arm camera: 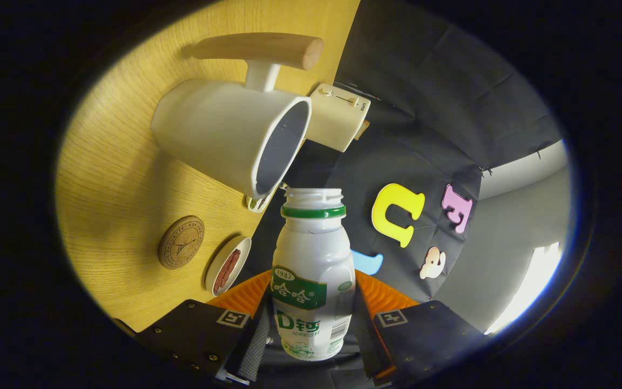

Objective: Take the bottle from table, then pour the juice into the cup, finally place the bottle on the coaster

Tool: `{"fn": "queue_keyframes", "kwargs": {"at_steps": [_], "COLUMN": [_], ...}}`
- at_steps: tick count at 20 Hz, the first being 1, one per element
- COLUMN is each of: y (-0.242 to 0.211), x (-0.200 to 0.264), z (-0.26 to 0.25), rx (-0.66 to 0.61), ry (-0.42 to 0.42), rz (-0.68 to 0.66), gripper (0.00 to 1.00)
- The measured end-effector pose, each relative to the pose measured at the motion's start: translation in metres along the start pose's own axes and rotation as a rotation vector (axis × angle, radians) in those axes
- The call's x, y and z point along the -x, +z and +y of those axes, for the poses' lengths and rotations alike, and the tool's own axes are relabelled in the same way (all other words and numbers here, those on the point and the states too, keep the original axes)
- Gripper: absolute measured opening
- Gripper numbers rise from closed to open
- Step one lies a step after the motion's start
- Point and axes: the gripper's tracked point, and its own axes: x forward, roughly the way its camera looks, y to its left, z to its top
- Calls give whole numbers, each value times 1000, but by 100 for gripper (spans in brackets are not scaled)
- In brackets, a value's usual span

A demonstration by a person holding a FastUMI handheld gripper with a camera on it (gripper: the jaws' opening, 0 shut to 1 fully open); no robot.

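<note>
Gripping uncapped bottle, tongs closed on it; cup ahead, coaster beside.

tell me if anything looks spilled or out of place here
No spill shows. The view is rolled because the gripper, shut on the bottle, has it tipped with its open mouth at the cup's rim. The coaster lies bare on the table, beside a small dish.
</note>
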Motion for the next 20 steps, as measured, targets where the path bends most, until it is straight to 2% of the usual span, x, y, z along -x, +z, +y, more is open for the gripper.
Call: {"fn": "queue_keyframes", "kwargs": {"at_steps": [15, 20], "y": [0, 2], "x": [0, 2], "z": [12, 17], "rx": [-110, -217], "ry": [16, 50], "rz": [-7, -13], "gripper": [71, 71]}}
